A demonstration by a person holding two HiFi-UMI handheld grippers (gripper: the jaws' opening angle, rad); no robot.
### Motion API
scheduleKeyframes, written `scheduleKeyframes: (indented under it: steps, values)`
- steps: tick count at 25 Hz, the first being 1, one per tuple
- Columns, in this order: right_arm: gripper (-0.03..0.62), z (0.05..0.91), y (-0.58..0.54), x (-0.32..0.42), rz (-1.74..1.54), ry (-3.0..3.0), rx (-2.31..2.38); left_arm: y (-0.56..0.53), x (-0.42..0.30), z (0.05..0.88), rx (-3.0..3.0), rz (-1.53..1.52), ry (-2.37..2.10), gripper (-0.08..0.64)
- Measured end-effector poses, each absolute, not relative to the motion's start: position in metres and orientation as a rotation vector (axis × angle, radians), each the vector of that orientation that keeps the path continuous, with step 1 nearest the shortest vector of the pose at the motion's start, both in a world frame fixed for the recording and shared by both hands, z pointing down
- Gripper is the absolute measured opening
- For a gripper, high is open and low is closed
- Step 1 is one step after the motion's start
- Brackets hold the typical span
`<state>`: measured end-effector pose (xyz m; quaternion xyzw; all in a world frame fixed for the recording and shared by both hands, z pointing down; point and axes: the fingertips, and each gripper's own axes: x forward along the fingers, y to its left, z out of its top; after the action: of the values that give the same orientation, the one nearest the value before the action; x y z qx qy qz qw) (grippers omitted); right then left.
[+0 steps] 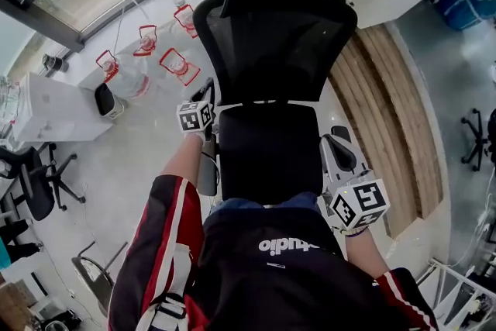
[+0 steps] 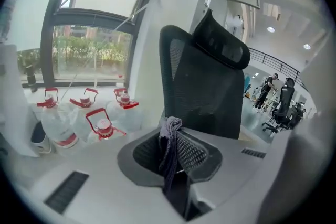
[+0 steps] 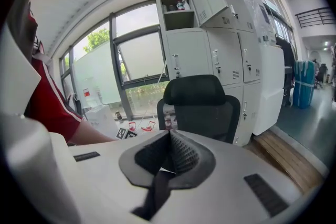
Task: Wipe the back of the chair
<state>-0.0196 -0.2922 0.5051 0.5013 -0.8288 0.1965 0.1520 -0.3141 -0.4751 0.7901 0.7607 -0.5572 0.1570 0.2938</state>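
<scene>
The black office chair (image 1: 271,50) stands right in front of me, its mesh back and headrest upright and its seat (image 1: 267,155) toward me. My left gripper (image 1: 203,101) is at the left edge of the seat, beside the back. In the left gripper view the left gripper (image 2: 176,136) is shut on a grey-purple cloth (image 2: 169,149) that hangs from the jaws, a short way from the chair back (image 2: 202,86). My right gripper (image 1: 339,151) sits at the seat's right side. Its jaws (image 3: 170,139) are shut with nothing between them, pointing at the chair (image 3: 199,105).
Several clear water jugs (image 1: 147,62) with red handles stand on the floor left of the chair, by the window. White lockers (image 3: 220,55) are behind it and a wooden platform (image 1: 387,112) to its right. Other office chairs (image 1: 35,186) stand at the left.
</scene>
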Motion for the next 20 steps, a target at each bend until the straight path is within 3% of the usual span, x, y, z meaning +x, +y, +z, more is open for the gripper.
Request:
scheduleKeyframes:
  steps: [9, 20]
  values:
    - [0.015, 0.46, -0.284, -0.085, 0.489, -2.525, 1.416, -0.408, -0.346, 0.671, 2.218, 0.255, -1.455, 0.063]
    - [0.015, 0.423, -0.278, -0.053, 0.409, -2.599, 1.456, -0.307, -0.247, 0.474, 2.572, 0.167, -1.32, 0.064]
